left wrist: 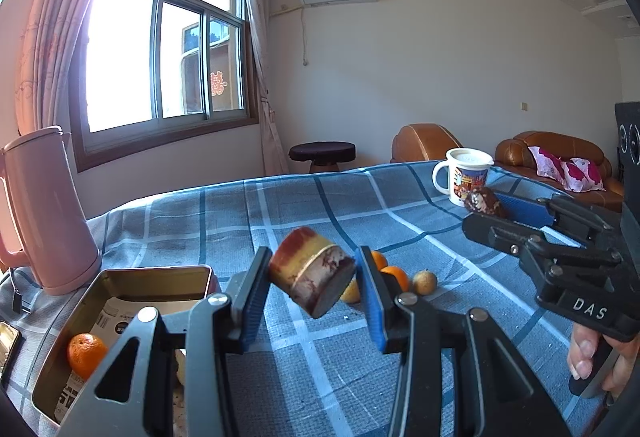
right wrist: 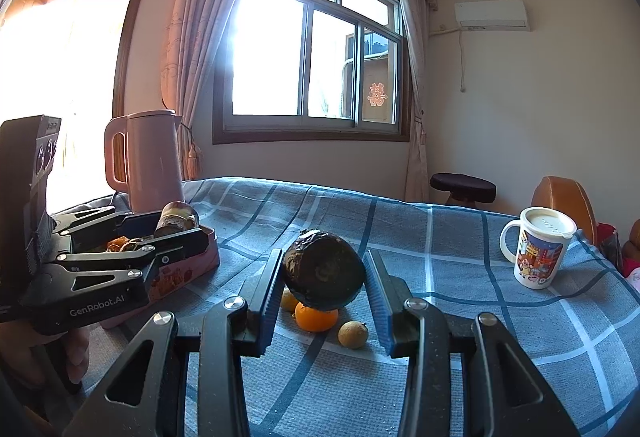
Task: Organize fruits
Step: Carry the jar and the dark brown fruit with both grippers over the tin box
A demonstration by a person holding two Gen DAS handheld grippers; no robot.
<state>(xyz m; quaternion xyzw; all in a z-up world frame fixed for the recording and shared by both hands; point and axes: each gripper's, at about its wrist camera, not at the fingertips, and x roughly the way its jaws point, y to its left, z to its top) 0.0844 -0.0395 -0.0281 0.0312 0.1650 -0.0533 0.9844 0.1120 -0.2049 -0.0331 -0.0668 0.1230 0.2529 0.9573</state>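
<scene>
Two loads gripped aloft: left gripper [left wrist: 312, 289] fingers clamping a striped cut fruit chunk [left wrist: 310, 271], right gripper [right wrist: 324, 301] fingers pinching a dark wrinkled fruit [right wrist: 323, 269], both above the tabletop [right wrist: 440, 237]. Easing the chunk over the tin [left wrist: 120, 277] beside the orange [left wrist: 86, 353], lowering before releasing

Black grippers [left wrist: 312, 301] [right wrist: 320, 301], blue-padded jaws, silver screws, white "DAS" and "GenRobot.AI" lettering.
</scene>
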